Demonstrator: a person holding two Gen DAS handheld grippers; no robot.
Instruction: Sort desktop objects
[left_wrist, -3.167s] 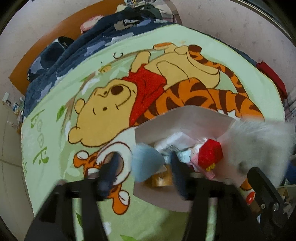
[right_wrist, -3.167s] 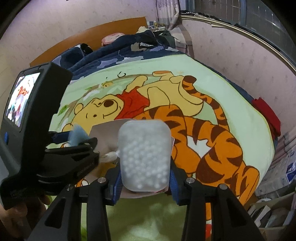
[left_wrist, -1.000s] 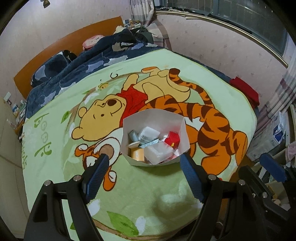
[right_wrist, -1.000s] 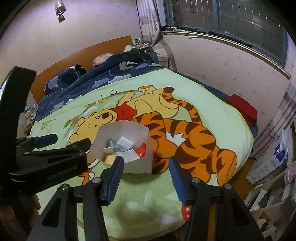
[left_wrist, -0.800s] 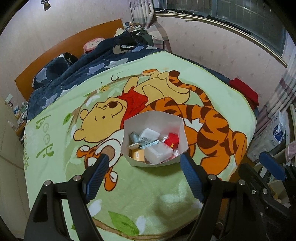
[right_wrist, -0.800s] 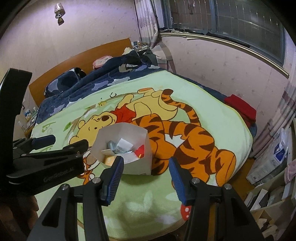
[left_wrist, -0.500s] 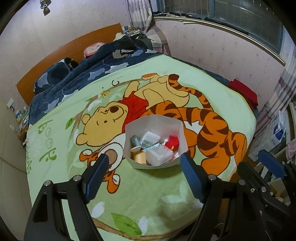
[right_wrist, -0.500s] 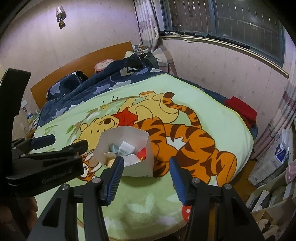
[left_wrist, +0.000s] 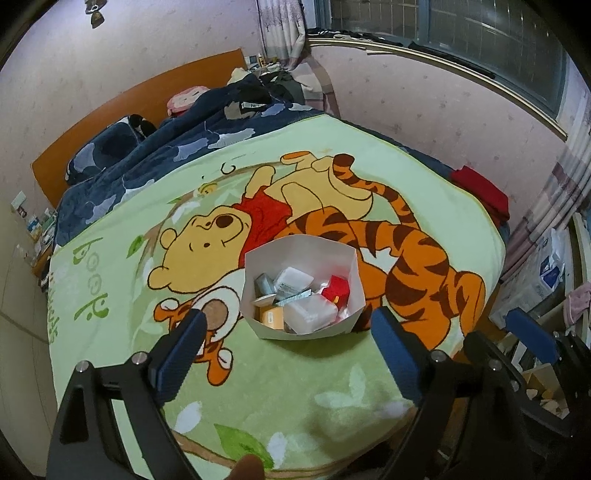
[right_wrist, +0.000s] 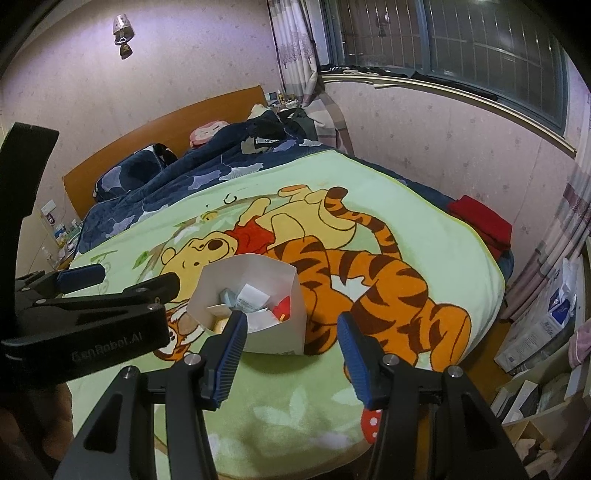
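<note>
Box (left_wrist: 343, 325) of small items sits on the bed's blanket (left_wrist: 295, 387); left claw (left_wrist: 284, 354) and right claw (right_wrist: 290, 356) hang apart, empty, nearer.

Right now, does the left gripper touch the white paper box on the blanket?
Apart. In the left wrist view the left gripper has open jaws short of the white paper box, with green blanket between.

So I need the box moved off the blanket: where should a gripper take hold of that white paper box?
Pinch the white paper box by its thin upright near wall, from above, one finger inside, one outside. It is too wide to span, and items fill it, so grip near the rim.
</note>
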